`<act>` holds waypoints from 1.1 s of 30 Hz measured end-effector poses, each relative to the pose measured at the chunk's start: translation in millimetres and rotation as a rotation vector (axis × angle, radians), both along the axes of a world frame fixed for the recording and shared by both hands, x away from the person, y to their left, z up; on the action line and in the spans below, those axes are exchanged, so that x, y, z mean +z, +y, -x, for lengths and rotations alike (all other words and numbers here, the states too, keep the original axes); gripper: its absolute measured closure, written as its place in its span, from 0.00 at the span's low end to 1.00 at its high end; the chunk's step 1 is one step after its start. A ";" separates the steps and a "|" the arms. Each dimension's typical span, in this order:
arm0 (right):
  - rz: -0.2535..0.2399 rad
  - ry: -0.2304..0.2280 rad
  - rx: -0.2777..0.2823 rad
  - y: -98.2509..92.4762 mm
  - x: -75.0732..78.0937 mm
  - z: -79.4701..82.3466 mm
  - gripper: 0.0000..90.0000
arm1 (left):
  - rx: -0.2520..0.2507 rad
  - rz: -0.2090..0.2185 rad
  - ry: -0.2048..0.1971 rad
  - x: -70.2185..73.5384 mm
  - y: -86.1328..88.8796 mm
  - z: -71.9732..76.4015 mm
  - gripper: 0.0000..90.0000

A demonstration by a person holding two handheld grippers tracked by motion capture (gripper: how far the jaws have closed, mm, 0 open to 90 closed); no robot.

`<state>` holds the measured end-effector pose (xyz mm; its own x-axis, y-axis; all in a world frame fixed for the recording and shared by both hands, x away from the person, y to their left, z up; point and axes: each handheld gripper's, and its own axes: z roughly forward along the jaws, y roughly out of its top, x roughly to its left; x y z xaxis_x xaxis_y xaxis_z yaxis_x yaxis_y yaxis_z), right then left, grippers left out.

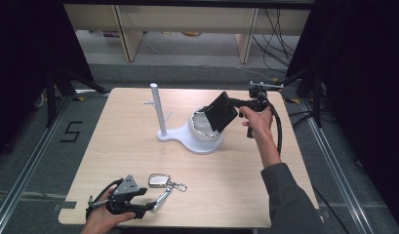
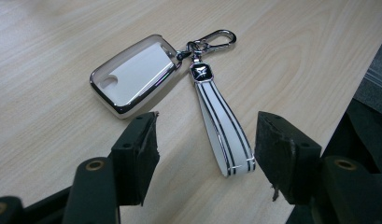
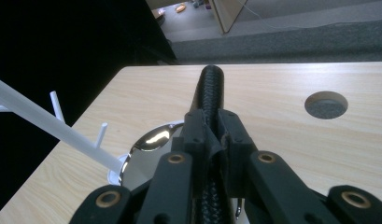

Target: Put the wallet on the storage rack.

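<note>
While right gripper (image 3: 212, 140) clamps black handle (image 3: 210, 88), left gripper (image 2: 205, 140) half-open, empty — strap (image 2: 223, 130) lies lengthwise between jaws, pointing away toward key fob (image 2: 132, 74).

Light wooden table (image 1: 138, 146) with rounded corners and a round hole (image 3: 326, 104) in its top. Directly on it: a white stand (image 1: 197, 141) with an upright pegged post near mid-table, and a key fob (image 2: 132, 74) with strap (image 2: 223, 135) near the front edge.
</note>
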<state>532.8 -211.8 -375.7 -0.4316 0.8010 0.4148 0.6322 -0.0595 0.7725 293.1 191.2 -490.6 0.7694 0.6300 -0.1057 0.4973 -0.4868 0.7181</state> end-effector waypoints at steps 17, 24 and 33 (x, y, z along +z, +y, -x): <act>0.022 0.070 0.032 26.5 -29.0 -7.8 0.84 | -0.001 -0.007 -0.004 0.1 0.0 0.5 0.43; 0.132 0.018 -0.018 11.6 -17.6 0.7 0.53 | 0.013 -0.010 -0.013 -0.2 1.2 -0.7 0.40; 0.190 -0.063 0.012 -11.0 -12.0 46.1 0.42 | 0.042 0.010 -0.027 2.1 4.4 -2.5 0.35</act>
<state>486.7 -222.8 -387.7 -0.4615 0.8571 0.2289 0.5822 0.0979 0.8071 295.5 195.6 -488.5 0.7446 0.6612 -0.0921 0.4981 -0.4584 0.7361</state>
